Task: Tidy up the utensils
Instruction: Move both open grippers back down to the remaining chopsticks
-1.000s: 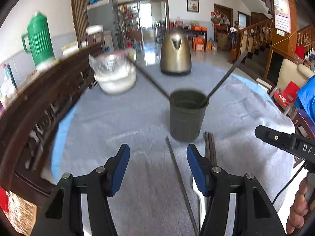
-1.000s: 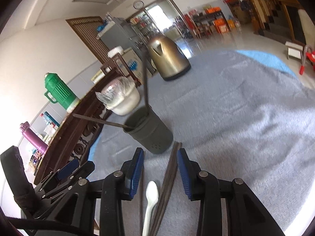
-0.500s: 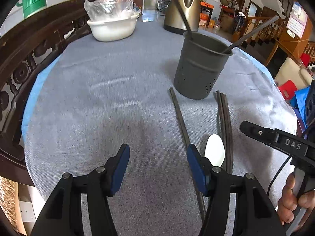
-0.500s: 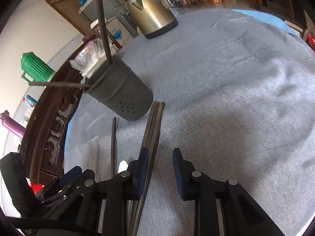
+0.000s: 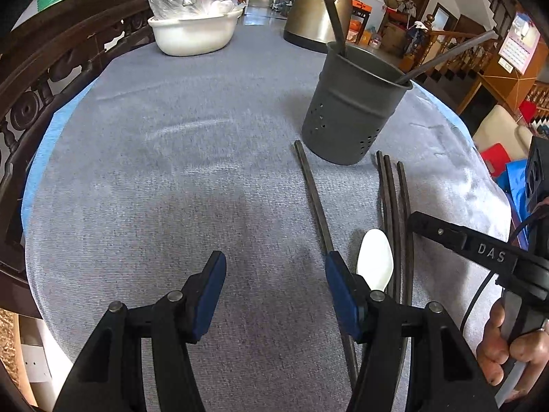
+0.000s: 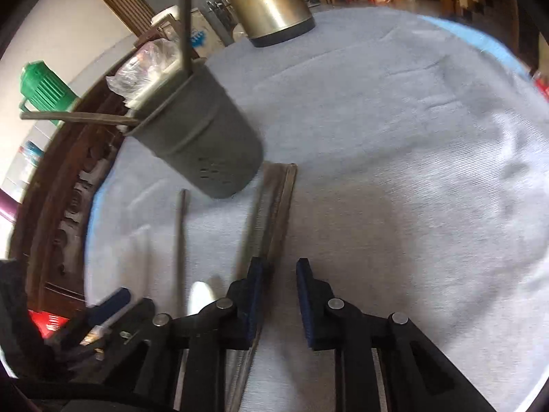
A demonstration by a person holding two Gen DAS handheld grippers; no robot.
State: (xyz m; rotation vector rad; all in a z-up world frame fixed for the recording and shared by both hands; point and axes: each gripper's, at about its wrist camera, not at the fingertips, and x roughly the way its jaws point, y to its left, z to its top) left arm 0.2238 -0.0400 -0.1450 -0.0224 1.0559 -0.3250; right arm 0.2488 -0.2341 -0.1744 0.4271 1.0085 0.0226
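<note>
On the far left of the grey-clothed surface (image 5: 171,158) a white basin (image 5: 194,36) covered in plastic film sits near the back edge, with a brass-coloured kettle (image 5: 317,7) further right behind the holder (image 5: 353,110). The left gripper (image 5: 274,271) hangs low over bare cloth, its blue-padded fingers (image 5: 212,285) spread with nothing between them. Just beyond its right finger a single dark chopstick (image 5: 314,202) lies on the cloth, running up toward the holder's base. The holder, a dark grey perforated cup, stands upright and already has two dark sticks leaning out of it. Right of the single chopstick lies a white spoon (image 5: 374,257), bowl up, and just beside it a bundle of three dark chopsticks (image 5: 394,206) side by side, their far tips near the holder. The right gripper (image 6: 279,292) is low over that bundle; its fingers are closing, narrowly apart, with the left pad at the bundle's edge, though blur hides whether it touches. At far right a hand (image 5: 511,346) grips that tool's handle.
</note>
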